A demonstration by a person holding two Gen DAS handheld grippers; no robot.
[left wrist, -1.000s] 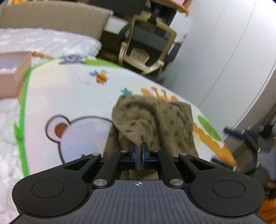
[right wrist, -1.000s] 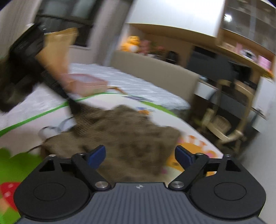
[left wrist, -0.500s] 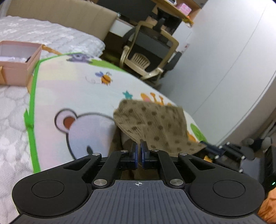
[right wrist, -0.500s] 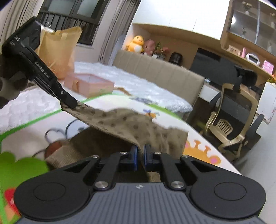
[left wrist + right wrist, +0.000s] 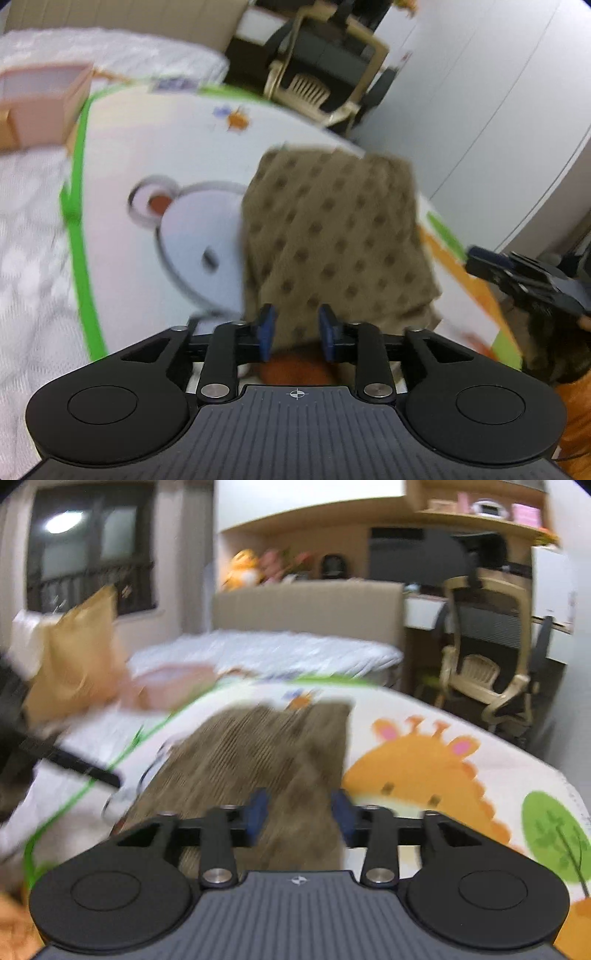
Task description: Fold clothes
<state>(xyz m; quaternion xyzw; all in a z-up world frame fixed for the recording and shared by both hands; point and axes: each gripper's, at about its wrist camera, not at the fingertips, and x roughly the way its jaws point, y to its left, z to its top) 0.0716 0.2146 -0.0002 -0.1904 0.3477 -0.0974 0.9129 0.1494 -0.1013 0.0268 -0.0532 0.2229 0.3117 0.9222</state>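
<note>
Cartoon-print mat under folded brown dotted garment, pink box beside, both claws parted, empty

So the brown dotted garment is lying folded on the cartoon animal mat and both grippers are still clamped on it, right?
Not quite. The brown dotted garment does lie folded on the cartoon animal mat, but both grippers are open: the left gripper in the left wrist view, the right gripper in the right wrist view.

Even, soft indoor light, ceiling lamp reflected in the dark window at upper left, heavy motion blur across both views, fisheye bending at edges, black vignetted corners, weak shadows
</note>
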